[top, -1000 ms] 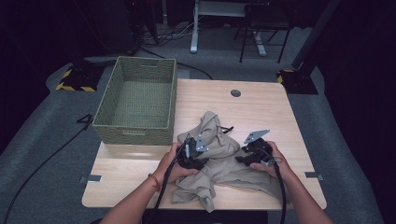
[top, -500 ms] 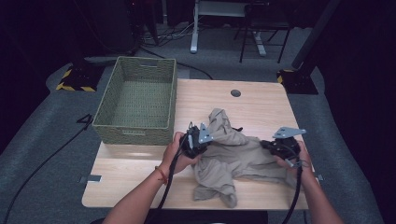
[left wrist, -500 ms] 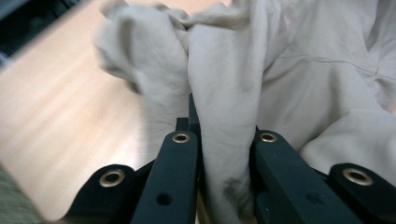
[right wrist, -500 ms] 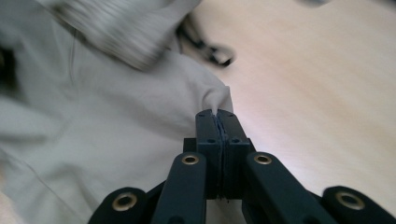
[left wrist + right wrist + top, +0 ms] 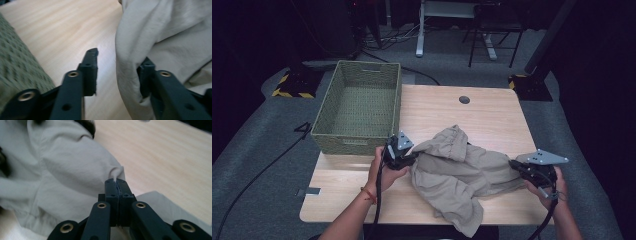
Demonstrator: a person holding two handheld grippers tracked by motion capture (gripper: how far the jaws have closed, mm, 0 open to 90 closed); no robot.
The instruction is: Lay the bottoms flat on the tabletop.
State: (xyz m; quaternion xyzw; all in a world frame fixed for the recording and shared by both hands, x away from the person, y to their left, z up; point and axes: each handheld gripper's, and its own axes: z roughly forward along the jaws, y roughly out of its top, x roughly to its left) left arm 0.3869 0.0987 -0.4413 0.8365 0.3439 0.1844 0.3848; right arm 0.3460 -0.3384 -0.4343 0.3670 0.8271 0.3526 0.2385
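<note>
While beige garment point(image 5: 462, 170) sprawls on table point(image 5: 492, 115), green basket point(image 5: 357, 107) just beside

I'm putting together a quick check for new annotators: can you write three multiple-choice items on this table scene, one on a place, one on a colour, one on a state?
1. Where does the basket stand on the table?
A. at its far left
B. at its near right
C. in the middle

2. What colour is the garment?
A. dark blue
B. beige
C. red

3. How do the right gripper jaws stand?
A. wide apart
B. closed on a pinch of the garment
C. closed on the basket rim

Answers: 1 A, the high view shows the basket at the far left corner; 2 B, the cloth is pale beige in every view; 3 B, the right gripper view shows the jaws pressed together with a tip of cloth between them.
</note>
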